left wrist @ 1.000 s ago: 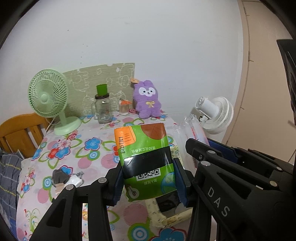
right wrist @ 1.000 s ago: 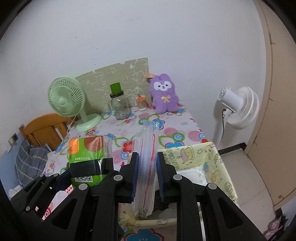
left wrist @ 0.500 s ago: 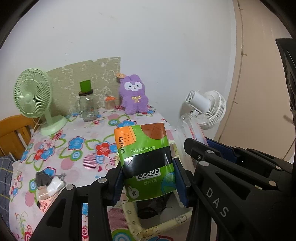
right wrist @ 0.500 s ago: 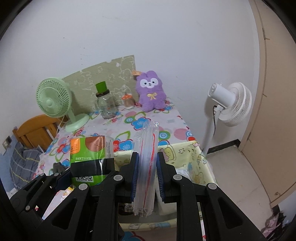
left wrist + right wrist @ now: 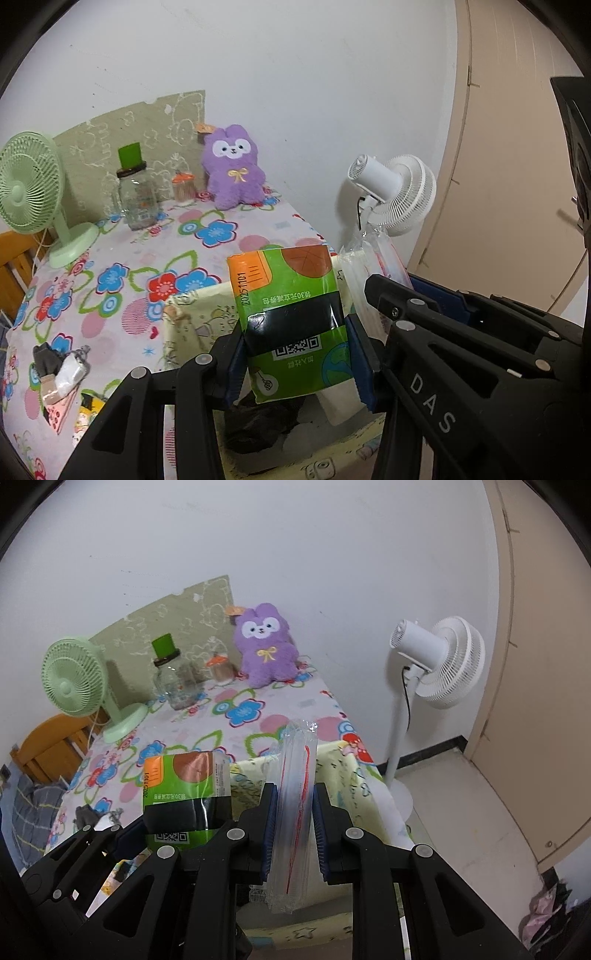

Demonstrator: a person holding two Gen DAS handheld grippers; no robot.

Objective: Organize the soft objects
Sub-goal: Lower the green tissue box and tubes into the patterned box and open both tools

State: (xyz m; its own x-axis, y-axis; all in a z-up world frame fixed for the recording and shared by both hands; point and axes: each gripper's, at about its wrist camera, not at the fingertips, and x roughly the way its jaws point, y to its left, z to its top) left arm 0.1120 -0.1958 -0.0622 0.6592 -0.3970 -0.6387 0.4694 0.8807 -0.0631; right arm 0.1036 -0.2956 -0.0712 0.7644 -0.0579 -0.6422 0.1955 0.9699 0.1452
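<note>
Both grippers grip packs, left gripper (image 5: 297, 363) green pack (image 5: 291, 321), right gripper (image 5: 293, 829) clear pack (image 5: 295, 805)

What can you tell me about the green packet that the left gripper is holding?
The green packet is a soft, glossy plastic pack, mostly green with an orange corner, a brown leaf shape, a black band across its middle and a QR code below that. Its print reads upside down in the left wrist view. It stands roughly upright, slightly tilted, clamped at its two sides by the blue pads of the left gripper. It hangs over the open yellow fabric box at the table's near edge, not yet inside it.
</note>
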